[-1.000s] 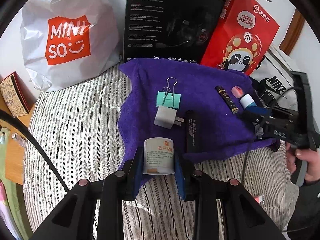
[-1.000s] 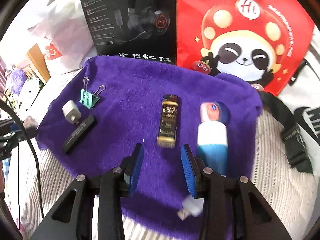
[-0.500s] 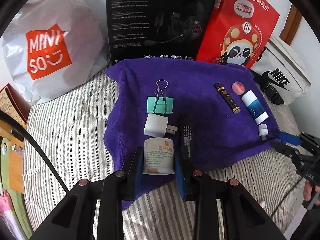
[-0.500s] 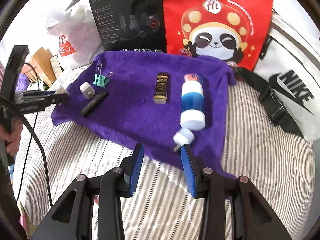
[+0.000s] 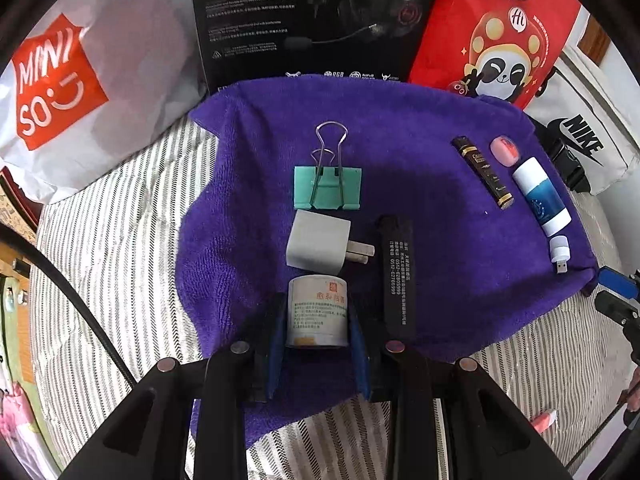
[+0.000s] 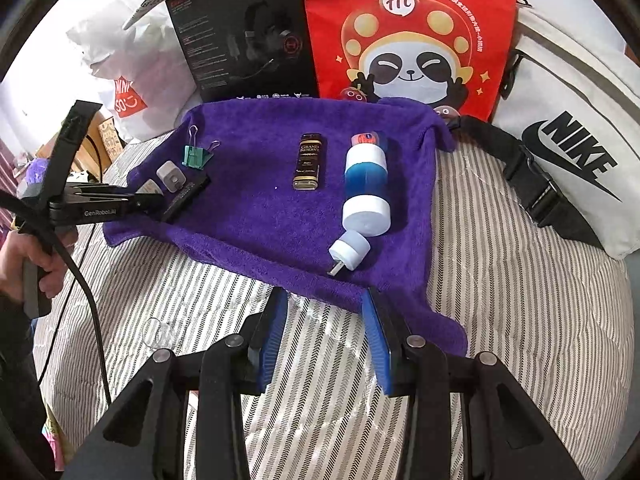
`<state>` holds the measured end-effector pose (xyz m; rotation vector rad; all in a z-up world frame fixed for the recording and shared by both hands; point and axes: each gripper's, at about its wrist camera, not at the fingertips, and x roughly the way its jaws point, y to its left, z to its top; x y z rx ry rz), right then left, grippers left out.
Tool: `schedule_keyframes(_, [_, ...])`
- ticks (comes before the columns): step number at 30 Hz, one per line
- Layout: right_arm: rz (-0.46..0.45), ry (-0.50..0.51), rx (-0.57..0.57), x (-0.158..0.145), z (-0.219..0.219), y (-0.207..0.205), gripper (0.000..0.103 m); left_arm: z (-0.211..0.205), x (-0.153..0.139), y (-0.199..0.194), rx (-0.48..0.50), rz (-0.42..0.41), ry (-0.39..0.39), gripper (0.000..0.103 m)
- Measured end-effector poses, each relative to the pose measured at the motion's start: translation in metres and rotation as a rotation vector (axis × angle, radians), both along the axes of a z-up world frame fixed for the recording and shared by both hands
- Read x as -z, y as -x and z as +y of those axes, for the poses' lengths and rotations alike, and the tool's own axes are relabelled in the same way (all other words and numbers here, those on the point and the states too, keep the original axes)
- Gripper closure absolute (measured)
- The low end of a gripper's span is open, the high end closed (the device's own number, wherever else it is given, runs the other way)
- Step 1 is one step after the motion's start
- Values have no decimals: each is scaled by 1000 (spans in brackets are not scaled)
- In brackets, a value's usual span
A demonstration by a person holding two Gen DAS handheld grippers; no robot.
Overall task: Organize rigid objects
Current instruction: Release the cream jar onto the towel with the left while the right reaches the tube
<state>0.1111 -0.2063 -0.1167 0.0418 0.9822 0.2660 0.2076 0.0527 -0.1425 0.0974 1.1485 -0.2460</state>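
Note:
My left gripper [image 5: 316,320] is shut on a small white jar [image 5: 317,312] with a red label, low over the purple towel [image 5: 440,240], just in front of a white charger plug [image 5: 318,246]. A green binder clip [image 5: 328,188] lies behind the plug and a black flat bar [image 5: 396,276] to its right. My right gripper [image 6: 324,332] stands open with nothing between its fingers, over the striped bedding at the towel's near edge. Ahead of it lie a small white USB piece [image 6: 349,250], a blue-and-white bottle [image 6: 366,184] and a dark gold-ended tube [image 6: 307,162].
A black headset box [image 6: 248,36], a red panda bag [image 6: 408,32], a white shopping bag [image 5: 72,80] and a white sports bag [image 6: 568,148] with a black strap ring the towel's far side. A hand [image 6: 24,264] and cable [image 6: 80,280] are at left. A clear piece [image 6: 158,334] lies on the bedding.
My left gripper has sunk and moved forward with the jar, closing on the charger plug. My right gripper has drawn back off the towel to its near edge, leaving the bottle and USB piece.

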Motion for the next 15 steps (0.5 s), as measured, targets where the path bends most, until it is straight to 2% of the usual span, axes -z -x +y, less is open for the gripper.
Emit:
schedule_keyframes(4, [-5,-5,-6,-1,1,0,64,-5,1,-1,16,-2,-27,75])
schedule_keyframes(15, [15,-33,-30,5,11,20,64,-11,1,-8,24,13,-35,75])
